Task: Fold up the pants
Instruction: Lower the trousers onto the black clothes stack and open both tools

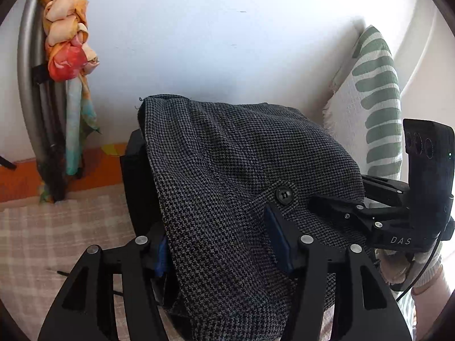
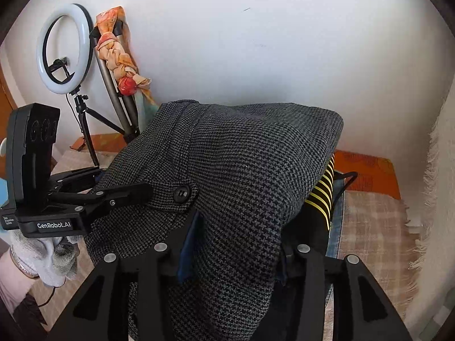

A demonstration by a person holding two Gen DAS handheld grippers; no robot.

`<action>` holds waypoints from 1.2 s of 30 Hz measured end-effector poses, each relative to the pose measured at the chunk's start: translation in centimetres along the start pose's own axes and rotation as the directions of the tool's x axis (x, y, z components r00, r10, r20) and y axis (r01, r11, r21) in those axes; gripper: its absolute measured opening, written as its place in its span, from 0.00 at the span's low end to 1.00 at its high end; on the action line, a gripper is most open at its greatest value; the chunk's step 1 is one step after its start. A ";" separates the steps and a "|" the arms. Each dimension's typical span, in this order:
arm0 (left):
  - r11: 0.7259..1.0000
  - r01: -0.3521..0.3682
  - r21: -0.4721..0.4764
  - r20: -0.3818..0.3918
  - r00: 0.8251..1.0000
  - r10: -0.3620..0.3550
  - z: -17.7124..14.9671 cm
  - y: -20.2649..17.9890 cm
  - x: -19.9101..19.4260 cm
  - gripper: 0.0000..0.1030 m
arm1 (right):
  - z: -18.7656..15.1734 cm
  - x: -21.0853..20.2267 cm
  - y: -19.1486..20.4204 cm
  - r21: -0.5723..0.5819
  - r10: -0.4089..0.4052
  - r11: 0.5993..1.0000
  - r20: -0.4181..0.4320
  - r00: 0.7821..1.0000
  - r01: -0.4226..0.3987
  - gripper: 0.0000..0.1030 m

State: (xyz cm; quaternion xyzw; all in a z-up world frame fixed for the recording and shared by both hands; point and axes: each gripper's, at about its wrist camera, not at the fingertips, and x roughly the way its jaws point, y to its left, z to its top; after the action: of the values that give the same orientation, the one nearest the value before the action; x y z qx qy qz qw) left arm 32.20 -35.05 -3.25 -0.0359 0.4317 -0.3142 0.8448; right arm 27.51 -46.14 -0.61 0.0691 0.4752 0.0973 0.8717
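- Nearest the lenses, the left gripper [image 1: 224, 253] and the right gripper [image 2: 236, 244] each have a thick bundle of the pants [image 1: 241, 170] between their fingers; the fingers stand fairly wide but the cloth fills the gap, so I judge both clamped on the fabric.
- The pants — dark houndstooth weave — hang lifted off the checked bed cover [image 1: 42, 227], bunched into several layers, with a black button [image 1: 284, 194] showing near the grip.
- That bulk suggests at least one fold is already made; the bundle is carried in the air, not yet laid flat or squared up.
- Under the right side sits a yellow-striped black item [image 2: 324, 196]; what it is I cannot tell.
- Farther back: a ring light [image 2: 64, 48], a knotted scarf [image 1: 68, 37], the white wall [image 1: 213, 42].
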 end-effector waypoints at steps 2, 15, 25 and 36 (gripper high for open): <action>1.000 -0.006 0.013 0.007 1.000 0.006 -0.1 -0.1 -1.0 0.58 | 0.1 -0.6 -0.7 0.052 0.005 0.999 0.019 1.000 -0.006 0.56; 0.988 -0.070 0.135 0.089 0.994 0.058 -2.3 -2.3 -9.4 0.59 | -1.3 -5.7 1.3 0.151 -0.091 0.986 0.134 0.987 0.070 0.60; 0.984 -0.069 0.166 0.135 0.990 0.047 -5.8 -4.5 -15.2 0.63 | -5.0 -10.5 6.8 0.107 -0.156 0.985 0.200 0.967 0.137 0.69; 0.985 -0.066 0.161 0.149 0.988 0.042 -12.3 -3.8 -21.4 0.71 | -11.3 -14.7 15.0 0.085 -0.313 0.950 0.291 0.904 0.301 0.86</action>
State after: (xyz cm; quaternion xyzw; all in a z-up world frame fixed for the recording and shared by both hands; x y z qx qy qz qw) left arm 11.86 -23.45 5.50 0.0234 0.3423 -0.3222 0.8823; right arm 8.66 -34.71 8.42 0.0242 0.3434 -0.0618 0.9368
